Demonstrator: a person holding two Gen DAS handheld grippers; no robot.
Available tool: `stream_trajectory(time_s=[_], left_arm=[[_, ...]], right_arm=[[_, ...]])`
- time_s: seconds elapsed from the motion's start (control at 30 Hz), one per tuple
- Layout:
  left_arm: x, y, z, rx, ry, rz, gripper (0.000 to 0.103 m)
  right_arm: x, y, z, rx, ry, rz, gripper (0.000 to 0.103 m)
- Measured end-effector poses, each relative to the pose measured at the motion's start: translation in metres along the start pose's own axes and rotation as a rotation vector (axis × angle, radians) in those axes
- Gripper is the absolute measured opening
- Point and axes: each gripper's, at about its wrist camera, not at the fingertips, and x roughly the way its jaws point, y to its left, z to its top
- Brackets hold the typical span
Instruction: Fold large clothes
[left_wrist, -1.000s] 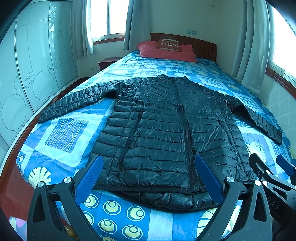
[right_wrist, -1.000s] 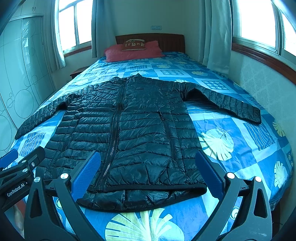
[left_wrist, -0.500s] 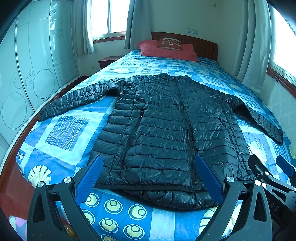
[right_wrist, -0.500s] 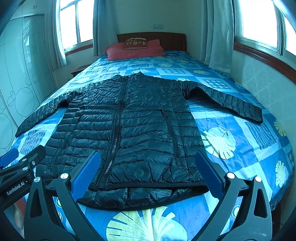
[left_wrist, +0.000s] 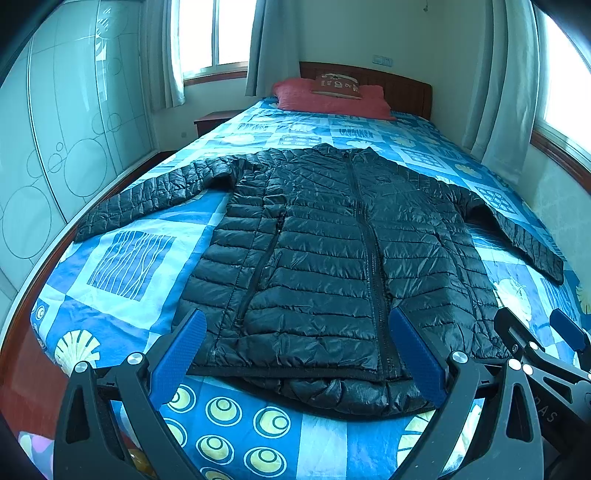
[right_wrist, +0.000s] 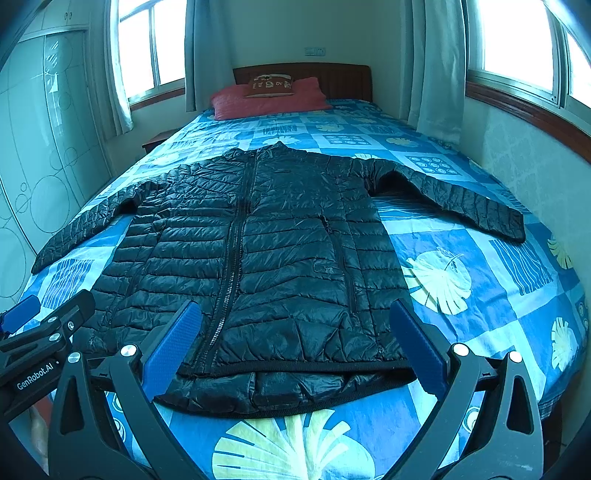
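The left gripper (left_wrist: 295, 347) is spread wide with nothing between its blue pads (left_wrist: 177, 350), held above the foot edge of the bed (left_wrist: 110, 295) and apart from the cloth. Between its fingers shows the hem of the black quilted jacket (left_wrist: 332, 258), on the side nearer the bed's left edge. The right gripper (right_wrist: 295, 343) is likewise spread wide and empty, hovering over the hem on the side nearer the bed's right edge; in the left wrist view it appears just beside the left one, at the lower right (left_wrist: 532, 350), and the left gripper shows in turn at the lower left of the right wrist view (right_wrist: 48, 328).

The jacket lies flat and face up in the middle of the bed, zip closed, collar towards the headboard (left_wrist: 399, 88), hem near the foot edge with its lower layer sticking out a little below the upper one. Both sleeves are stretched out sideways, one cuff near the left edge, the other near the right edge.

Beyond it, a red pillow (left_wrist: 332, 99) rests at the head edge with a smaller brown cushion (left_wrist: 336, 83) on top. A wardrobe (left_wrist: 55, 147) with circle patterns stands along the left side, and curtains (left_wrist: 269, 40) hang by the windows
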Motion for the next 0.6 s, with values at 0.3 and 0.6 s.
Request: stream_trajectory(time_s=[0.3,0.6], left_arm=[[0.005,0.0,0.002,-0.004,0.009,-0.006,0.098],[0.011,0.002,0.005,-0.003,0.017,-0.022,0.098]], right_arm=[[0.004,0.005,0.001,-0.003,0.01,0.006,0.101],[0.007,0.008,0.005,-0.006,0.013,0.005,0.101]])
